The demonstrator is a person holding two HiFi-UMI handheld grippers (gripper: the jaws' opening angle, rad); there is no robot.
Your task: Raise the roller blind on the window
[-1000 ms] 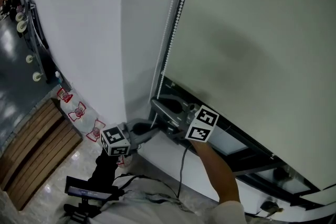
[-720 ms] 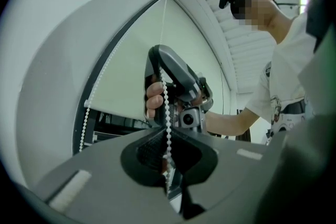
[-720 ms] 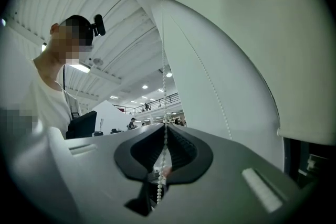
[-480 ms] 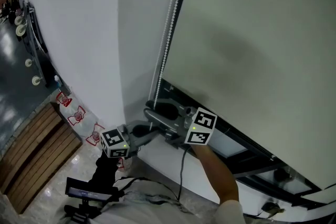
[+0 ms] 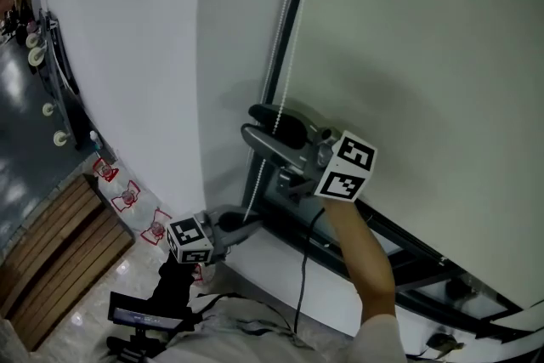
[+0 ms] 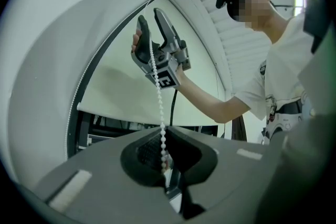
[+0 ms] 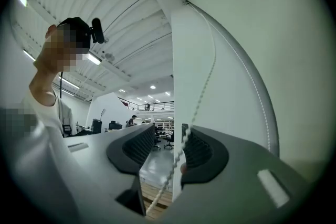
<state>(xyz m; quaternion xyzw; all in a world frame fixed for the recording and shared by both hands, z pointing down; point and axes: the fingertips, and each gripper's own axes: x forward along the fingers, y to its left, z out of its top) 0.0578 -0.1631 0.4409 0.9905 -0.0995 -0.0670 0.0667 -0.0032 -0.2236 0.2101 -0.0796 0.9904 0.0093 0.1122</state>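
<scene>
The pale roller blind (image 5: 425,55) hangs over the window, and its white bead chain (image 5: 276,81) runs down the frame at its left edge. Low down, my left gripper (image 5: 248,222) is shut on the chain; in the left gripper view the beads (image 6: 157,97) drop into the closed jaws (image 6: 164,157). Higher up, my right gripper (image 5: 248,121) stands open around the chain, its jaws having just been opening. In the right gripper view the chain (image 7: 202,97) passes loose between the pads (image 7: 168,149). The left gripper view shows the right gripper (image 6: 149,16) above.
A white wall (image 5: 127,55) curves off to the left. Below it are wooden floor slats (image 5: 51,251) and bottles with red labels (image 5: 127,191). Dark window frame bars (image 5: 399,255) run under the blind's lower edge. A black cable (image 5: 302,268) hangs from the right gripper.
My right gripper has let go of the chain, opened wide and risen along it. The left gripper has stayed low, shut on the chain.
</scene>
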